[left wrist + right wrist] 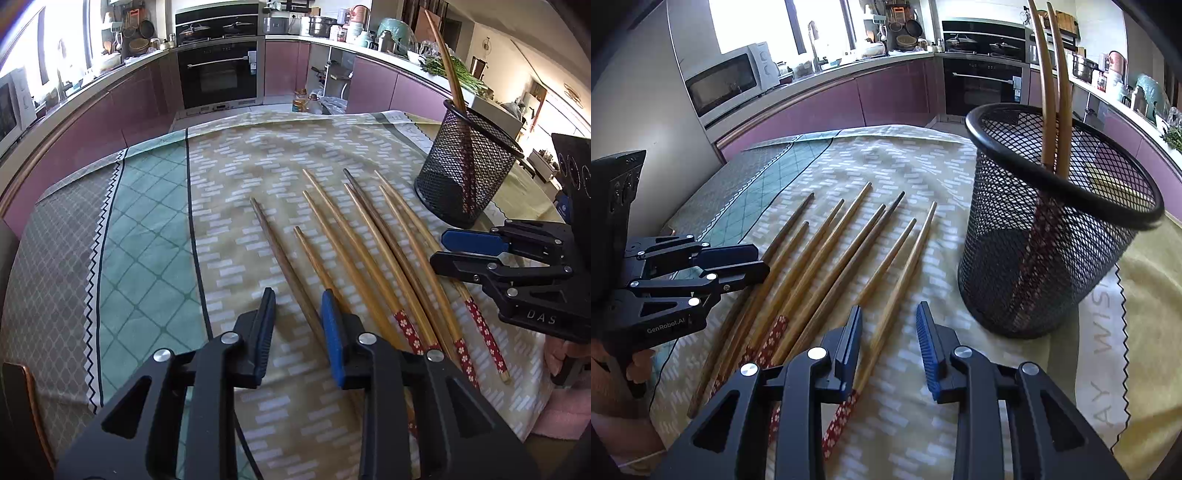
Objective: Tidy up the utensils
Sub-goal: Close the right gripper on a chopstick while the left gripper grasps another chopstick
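Several wooden chopsticks point(354, 240) lie side by side on the patterned cloth, some with red flowered ends; they also show in the right wrist view point(827, 251). A black mesh holder point(465, 170) stands at the right with two chopsticks point(1052, 85) upright in it point(1056, 221). My left gripper point(299, 306) is open and empty, low over the leftmost chopsticks. My right gripper point(888, 321) is open and empty, over the rightmost chopstick point(897, 291), just left of the holder. Each gripper shows in the other's view, the right point(454, 251) and the left point(753, 262).
The patterned tablecloth point(147, 240) covers the table; its far edge drops toward the kitchen floor. Purple cabinets, an oven point(218, 74) and a microwave point(727, 81) stand beyond. A yellow cloth point(1145, 295) lies right of the holder.
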`<control>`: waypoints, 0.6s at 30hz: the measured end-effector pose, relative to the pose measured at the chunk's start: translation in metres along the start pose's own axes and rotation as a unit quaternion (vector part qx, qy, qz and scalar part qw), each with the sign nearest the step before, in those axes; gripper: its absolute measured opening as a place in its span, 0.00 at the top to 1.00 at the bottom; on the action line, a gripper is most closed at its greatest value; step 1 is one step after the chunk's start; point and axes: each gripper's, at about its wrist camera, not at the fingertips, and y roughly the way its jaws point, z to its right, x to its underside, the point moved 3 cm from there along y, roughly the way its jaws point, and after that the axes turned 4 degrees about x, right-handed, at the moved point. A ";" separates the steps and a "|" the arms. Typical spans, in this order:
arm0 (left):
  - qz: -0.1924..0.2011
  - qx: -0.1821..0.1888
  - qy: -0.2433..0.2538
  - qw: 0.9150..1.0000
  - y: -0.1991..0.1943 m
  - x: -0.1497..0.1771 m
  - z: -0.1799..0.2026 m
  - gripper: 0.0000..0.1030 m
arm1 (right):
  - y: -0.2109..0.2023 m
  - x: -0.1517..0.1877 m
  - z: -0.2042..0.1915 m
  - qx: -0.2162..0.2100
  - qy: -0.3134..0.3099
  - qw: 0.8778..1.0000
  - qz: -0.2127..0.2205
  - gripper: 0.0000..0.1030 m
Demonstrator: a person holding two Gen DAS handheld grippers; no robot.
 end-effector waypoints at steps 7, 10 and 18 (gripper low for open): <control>0.013 0.007 -0.032 0.999 0.000 -0.001 -0.005 0.88 | -0.002 0.002 0.016 -0.016 0.043 0.999 0.003 0.93; 0.023 0.013 -0.051 0.998 -0.007 0.001 -0.008 0.91 | -0.007 0.005 0.022 -0.025 0.054 0.998 0.007 0.94; 0.032 0.042 -0.030 0.998 -0.025 0.009 0.004 0.92 | -0.024 0.004 0.007 -0.059 0.011 0.998 0.021 0.94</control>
